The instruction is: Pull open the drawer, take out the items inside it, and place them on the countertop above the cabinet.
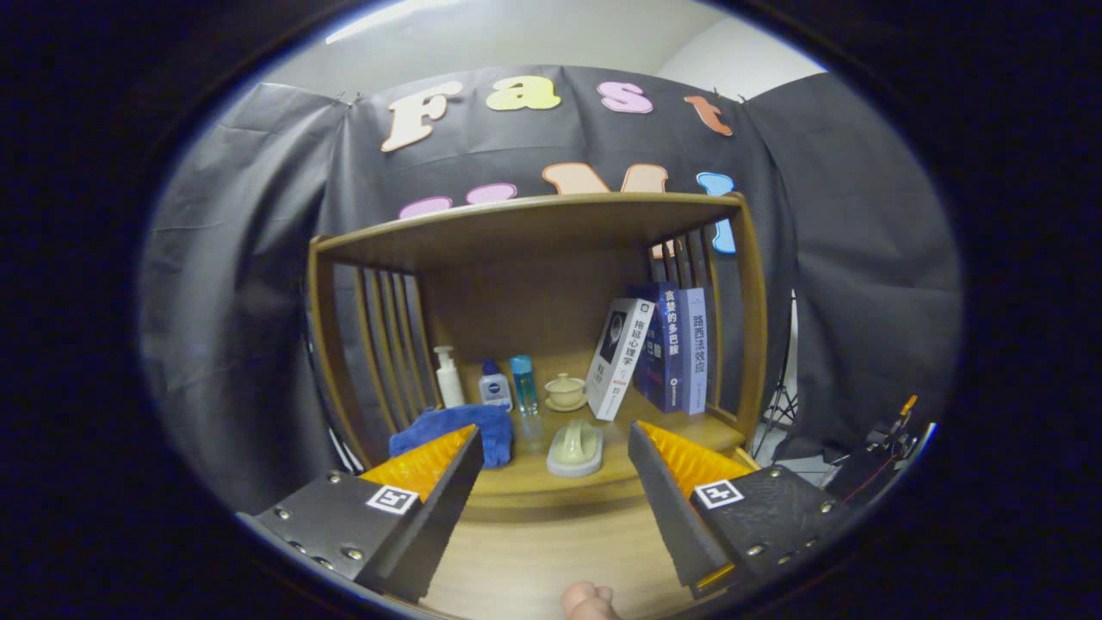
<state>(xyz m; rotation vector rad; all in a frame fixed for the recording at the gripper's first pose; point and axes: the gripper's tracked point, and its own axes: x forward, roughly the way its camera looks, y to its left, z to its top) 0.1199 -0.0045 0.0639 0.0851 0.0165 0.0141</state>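
Observation:
My gripper [555, 430] is open, its fingers spread wide with nothing between them. Just beyond them is the wooden cabinet's countertop [620, 469], under an upper shelf board. A blue cloth [456, 430] lies on it by the left fingertip. A pale green piece on a grey base [575, 449] sits ahead, between the fingers. Below the countertop's front edge a wooden panel [542, 551] runs down between the fingers; it looks like the drawer front, and I see no gap. A small rounded pinkish thing [588, 603] shows at its bottom, either a knob or a fingertip.
At the back of the countertop stand a white pump bottle [448, 377], a small white and blue bottle [495, 385], a clear blue bottle [523, 385] and a lidded cup [566, 392]. Three books [663, 353] lean at the right. Slatted side walls [379, 344] close the shelf.

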